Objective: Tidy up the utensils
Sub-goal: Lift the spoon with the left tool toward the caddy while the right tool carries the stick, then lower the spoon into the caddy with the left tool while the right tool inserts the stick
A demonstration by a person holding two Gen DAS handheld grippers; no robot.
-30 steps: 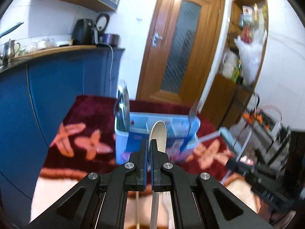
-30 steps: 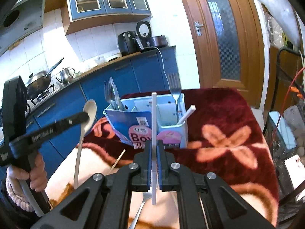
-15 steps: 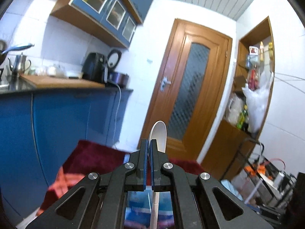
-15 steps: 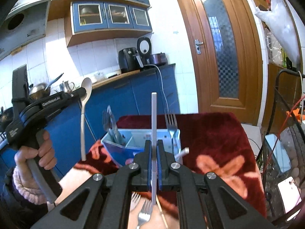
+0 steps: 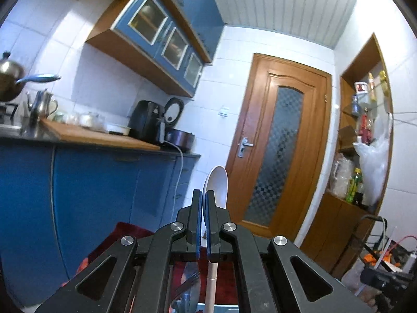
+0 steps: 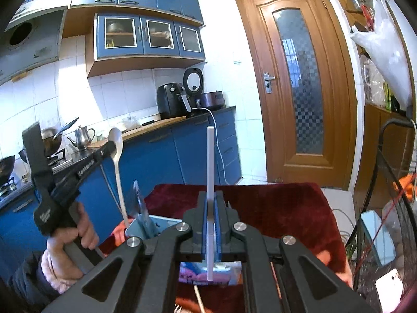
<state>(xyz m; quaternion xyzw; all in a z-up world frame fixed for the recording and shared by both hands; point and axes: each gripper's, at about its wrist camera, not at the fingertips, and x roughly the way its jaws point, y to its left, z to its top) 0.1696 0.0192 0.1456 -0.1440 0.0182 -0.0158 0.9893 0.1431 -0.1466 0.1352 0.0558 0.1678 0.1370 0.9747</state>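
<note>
The left wrist view is taken from just behind the left gripper (image 5: 202,195), whose black arms fill the lower frame; it is aimed about level, so wall cabinets and ceiling take the upper left. The right wrist view is taken from behind the right gripper (image 6: 213,198) and is tilted slightly downward, so the red cloth (image 6: 273,203) is seen across the lower middle. The wooden door (image 5: 281,140) (image 6: 299,78), the blue counter (image 5: 91,182) (image 6: 182,151) and the black appliance (image 5: 146,127) (image 6: 170,100) are shared by both views. The left gripper is also caught at the right view's left edge (image 6: 110,147).
</note>
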